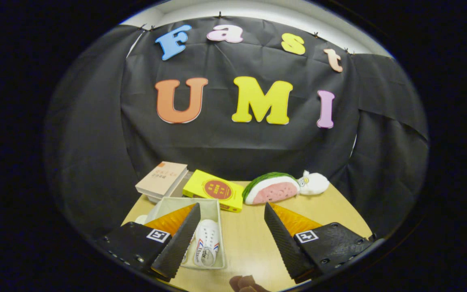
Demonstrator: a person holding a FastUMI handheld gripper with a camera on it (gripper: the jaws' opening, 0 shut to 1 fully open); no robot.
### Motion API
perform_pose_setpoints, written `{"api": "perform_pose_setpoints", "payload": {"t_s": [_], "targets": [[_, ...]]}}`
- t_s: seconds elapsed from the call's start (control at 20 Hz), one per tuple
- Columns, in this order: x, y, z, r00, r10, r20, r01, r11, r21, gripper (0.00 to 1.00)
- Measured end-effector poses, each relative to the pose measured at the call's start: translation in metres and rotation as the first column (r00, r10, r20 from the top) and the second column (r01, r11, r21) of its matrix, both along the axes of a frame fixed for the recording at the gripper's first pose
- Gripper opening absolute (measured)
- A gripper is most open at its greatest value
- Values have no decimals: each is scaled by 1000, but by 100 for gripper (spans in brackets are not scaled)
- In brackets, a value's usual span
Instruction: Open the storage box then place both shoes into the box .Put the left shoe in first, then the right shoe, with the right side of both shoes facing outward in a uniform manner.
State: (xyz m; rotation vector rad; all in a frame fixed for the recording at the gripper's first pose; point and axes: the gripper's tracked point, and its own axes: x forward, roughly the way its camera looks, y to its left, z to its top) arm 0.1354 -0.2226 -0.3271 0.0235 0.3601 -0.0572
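We see the gripper point(232, 211) with its jaws spread wide apart, holding nothing and touching nothing; bare wooden desk point(249, 243) shows between them. The inner faces of the fingers point(181, 239) are ribbed and taper to wedge points, and each finger base carries a small square marker

At about ten o'clock from the gap between the jaws, partly behind the left finger, sits the storage box point(213, 205), an open, pale, thin-walled plastic tub of rectangular shape. Inside it lies a shoe point(206, 243), a small white canvas sneaker with laces and striped side trim, its toe pointing away from us. We cannot tell whether a second shoe lies beside it under the finger

Beyond the box, at twelve o'clock, rests a flat yellow carton point(214, 190) with a round red emblem. At eleven o'clock a beige book point(161, 179) lies on another. At one o'clock sits a soft plush watermelon slice point(272, 188), and touching its right end a white plush toy point(313, 183). Fingertips of a hand point(245, 283) show at six o'clock
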Motion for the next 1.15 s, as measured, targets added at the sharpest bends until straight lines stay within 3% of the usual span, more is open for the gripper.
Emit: {"api": "perform_pose_setpoints", "payload": {"t_s": [0.45,0.85,1.15], "targets": [[-59,-53,112,961,10,275,0,999,-36,96],[-79,-66,138,960,-26,277,15,999,43,96],[-88,-60,149,955,-12,295,4,1000,27,96]]}}
